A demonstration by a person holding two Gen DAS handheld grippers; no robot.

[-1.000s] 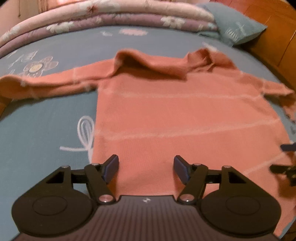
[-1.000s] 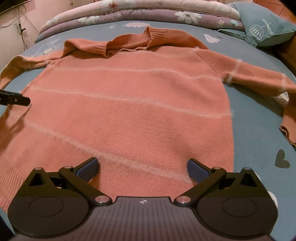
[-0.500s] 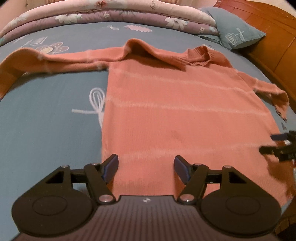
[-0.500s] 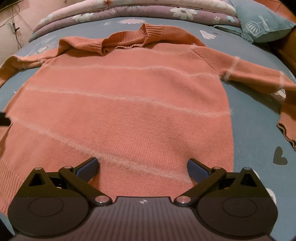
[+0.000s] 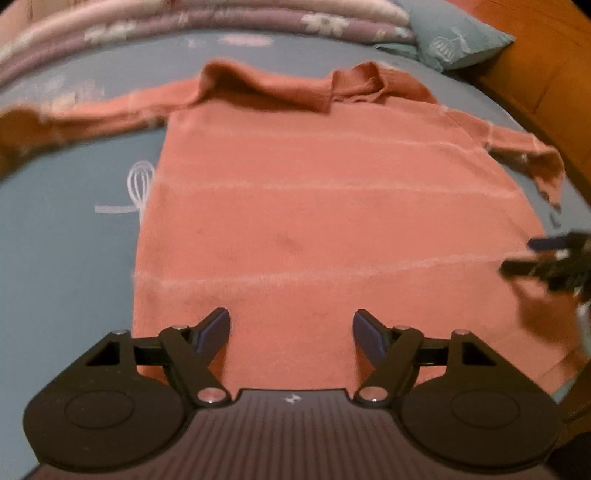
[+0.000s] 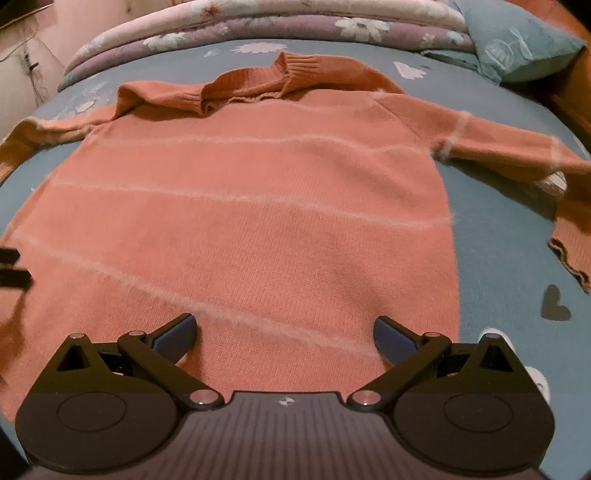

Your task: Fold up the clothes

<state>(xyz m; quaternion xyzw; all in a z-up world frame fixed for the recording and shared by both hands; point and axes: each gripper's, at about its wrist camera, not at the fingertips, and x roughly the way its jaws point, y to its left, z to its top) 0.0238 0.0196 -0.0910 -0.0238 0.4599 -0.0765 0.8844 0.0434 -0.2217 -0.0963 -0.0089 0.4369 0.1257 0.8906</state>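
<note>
The left gripper (image 5: 291,332) hangs over the lower part of the sweater (image 5: 325,229), its jaws opening with nothing pinched between them; the knit lies flat beneath the fingertips rather than gathered, so no grasp is made yet. The right gripper (image 6: 284,336) is spread wide over the same lower part, nearer the sweater's right side, and also holds nothing. The two sit side by side along the bottom, likely so each can take a part of the hem for a fold toward the collar (image 6: 255,83). The sweater is spread face up on the bed (image 6: 498,258), body smooth, both sleeves stretched outward. Folded quilts (image 6: 258,26) and a pillow (image 6: 517,44) sit at the bed's far end, well apart from the sweater.
</note>
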